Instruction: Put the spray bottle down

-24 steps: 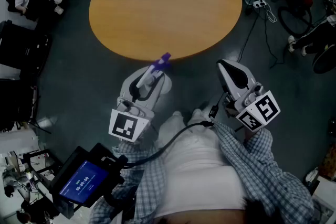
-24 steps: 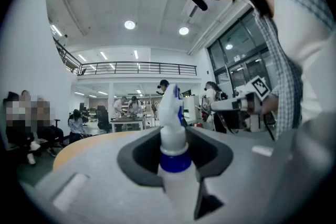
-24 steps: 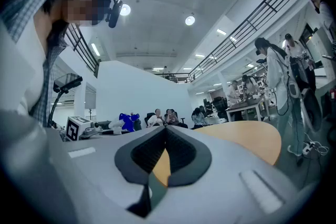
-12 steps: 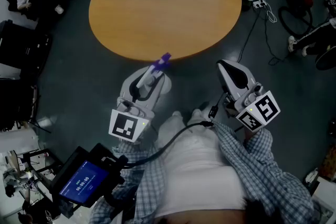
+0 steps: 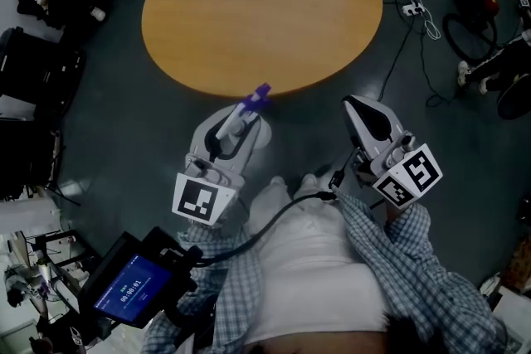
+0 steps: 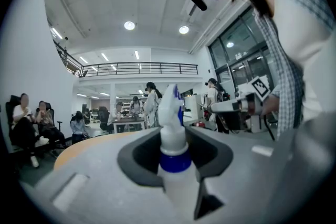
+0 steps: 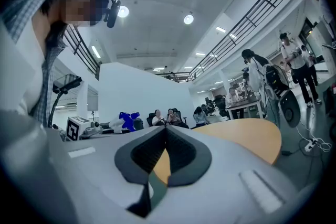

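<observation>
In the head view, the round wooden table (image 5: 261,4) fills the upper centre. Just below its near edge, the left gripper (image 5: 242,122) carries the spray bottle (image 5: 254,102), whose purple nozzle shows against the table's rim. The right gripper (image 5: 355,105) sits right of centre, off the table. In the left gripper view, at lower centre, the jaws pinch the white bottle below its blue collar. In the right gripper view, the jaws are pressed together with nothing between them, and the bottle's blue nozzle shows at middle left.
</observation>
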Motion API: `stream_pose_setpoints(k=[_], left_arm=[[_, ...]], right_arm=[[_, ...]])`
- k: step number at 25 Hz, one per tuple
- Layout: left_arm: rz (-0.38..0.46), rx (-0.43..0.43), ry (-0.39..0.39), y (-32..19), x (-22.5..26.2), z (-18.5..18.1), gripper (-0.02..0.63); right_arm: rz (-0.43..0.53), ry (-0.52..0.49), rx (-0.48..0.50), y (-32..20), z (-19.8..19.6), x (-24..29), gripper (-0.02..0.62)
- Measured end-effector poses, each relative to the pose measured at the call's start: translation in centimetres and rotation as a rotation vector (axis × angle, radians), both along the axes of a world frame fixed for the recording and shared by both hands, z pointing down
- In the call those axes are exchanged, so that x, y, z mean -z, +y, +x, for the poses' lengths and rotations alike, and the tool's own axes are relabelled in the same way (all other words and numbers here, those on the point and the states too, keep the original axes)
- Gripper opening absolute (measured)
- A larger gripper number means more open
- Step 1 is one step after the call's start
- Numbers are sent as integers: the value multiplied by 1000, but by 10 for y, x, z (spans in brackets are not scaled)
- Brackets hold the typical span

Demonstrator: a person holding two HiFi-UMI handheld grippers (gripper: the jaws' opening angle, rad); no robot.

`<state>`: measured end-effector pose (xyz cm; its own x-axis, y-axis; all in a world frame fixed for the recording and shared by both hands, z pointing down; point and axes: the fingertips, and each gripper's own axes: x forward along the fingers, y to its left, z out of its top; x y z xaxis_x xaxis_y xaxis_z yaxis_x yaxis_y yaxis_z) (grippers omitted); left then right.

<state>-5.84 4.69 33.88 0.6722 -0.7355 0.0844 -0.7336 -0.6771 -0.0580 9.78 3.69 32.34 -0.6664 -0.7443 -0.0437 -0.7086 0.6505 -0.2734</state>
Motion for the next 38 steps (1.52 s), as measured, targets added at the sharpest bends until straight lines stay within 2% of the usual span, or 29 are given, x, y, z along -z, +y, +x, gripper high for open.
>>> stream_pose_setpoints(k=[8,16,29,38], left_arm=[[1,66,6,-11,7,-10,126],[34,102,5,-23,17,-24,126],[89,92,-17,-29,27,-24,126],[101,3,-30,-88,25,-11,126]], right_arm=[[-19,12,35,-12,0,2,3],[-13,4,18,-11,1,4,3],[20,5,-14,-10,12,7,3],[-13,-5,-5,-77,-1,-7,3]])
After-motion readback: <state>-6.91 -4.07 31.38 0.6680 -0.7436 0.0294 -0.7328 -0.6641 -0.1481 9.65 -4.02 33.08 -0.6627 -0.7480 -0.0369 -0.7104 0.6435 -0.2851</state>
